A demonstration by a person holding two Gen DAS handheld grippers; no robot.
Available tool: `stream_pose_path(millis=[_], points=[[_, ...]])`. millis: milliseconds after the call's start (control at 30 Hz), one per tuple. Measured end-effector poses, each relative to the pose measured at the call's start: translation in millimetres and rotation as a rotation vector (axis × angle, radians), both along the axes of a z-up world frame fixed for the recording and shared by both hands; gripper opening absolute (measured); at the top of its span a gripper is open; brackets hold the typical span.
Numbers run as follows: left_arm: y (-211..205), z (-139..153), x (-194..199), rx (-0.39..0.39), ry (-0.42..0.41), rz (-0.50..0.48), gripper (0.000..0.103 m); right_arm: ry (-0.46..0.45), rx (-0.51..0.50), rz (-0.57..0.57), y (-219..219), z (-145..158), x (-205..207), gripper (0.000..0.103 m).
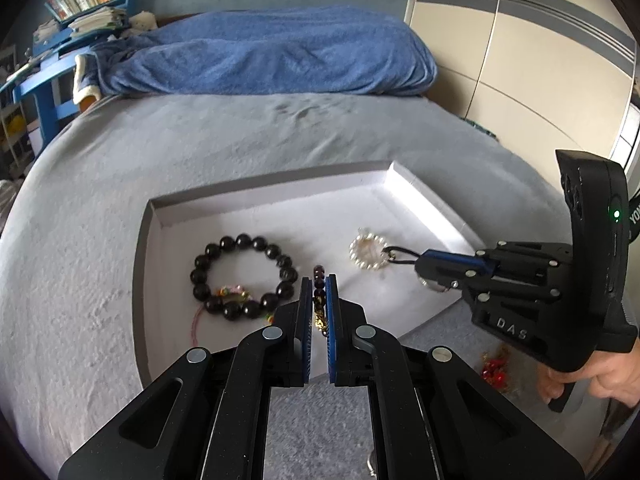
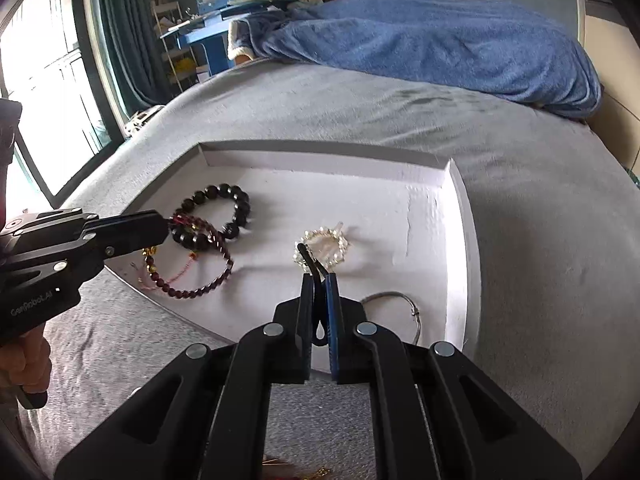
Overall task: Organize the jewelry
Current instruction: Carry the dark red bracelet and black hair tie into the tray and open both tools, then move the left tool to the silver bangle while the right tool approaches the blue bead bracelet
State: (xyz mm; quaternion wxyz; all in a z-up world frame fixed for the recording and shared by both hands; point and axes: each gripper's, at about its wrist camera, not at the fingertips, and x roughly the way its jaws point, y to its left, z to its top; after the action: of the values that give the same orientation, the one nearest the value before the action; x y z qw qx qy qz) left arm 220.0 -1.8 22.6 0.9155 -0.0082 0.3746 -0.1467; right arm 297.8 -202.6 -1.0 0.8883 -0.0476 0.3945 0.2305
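A white tray (image 1: 276, 200) lies on the grey bed. A black bead bracelet (image 1: 244, 276) lies in its left part, also in the right wrist view (image 2: 236, 200). My left gripper (image 1: 319, 280) is shut on a dark red bead bracelet (image 2: 208, 284) that hangs over the tray's front left; from the left wrist only a few beads (image 1: 319, 272) show. My right gripper (image 2: 319, 278) is shut on a black cord (image 2: 310, 258), beside the pearl bracelet (image 2: 324, 246), seen also from the left (image 1: 366, 252). A silver bangle (image 2: 400, 300) lies in the tray under it.
A red and gold trinket (image 1: 494, 368) lies on the bed in front of the tray. A blue blanket (image 1: 272, 52) is heaped at the far end. A wardrobe (image 1: 520, 60) stands at the right, a blue desk with books (image 1: 60, 40) at the far left, a window (image 2: 44, 80) beyond.
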Motion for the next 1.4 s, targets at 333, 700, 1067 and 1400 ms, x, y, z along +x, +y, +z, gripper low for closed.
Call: stream_pose_path(millis=[333,700,1067,1400], points=[[4,-13,0,0.024,0.040,0.025,0.011,0.013,-0.013,-0.003,1,-7,3,0.006],[6,-6,-8,0.001,-0.002,0.044,0.062,0.002,0.016,-0.007,-1,-2,2,0.038],[8,7,-33,0.057,-0.103,0.095,0.088,-0.030,0.088,-0.048,-16,10,-15,0.066],[15,4,-66,0.108,-0.127,0.134,0.093,-0.071,0.109,-0.081,-28,19,-45,0.078]])
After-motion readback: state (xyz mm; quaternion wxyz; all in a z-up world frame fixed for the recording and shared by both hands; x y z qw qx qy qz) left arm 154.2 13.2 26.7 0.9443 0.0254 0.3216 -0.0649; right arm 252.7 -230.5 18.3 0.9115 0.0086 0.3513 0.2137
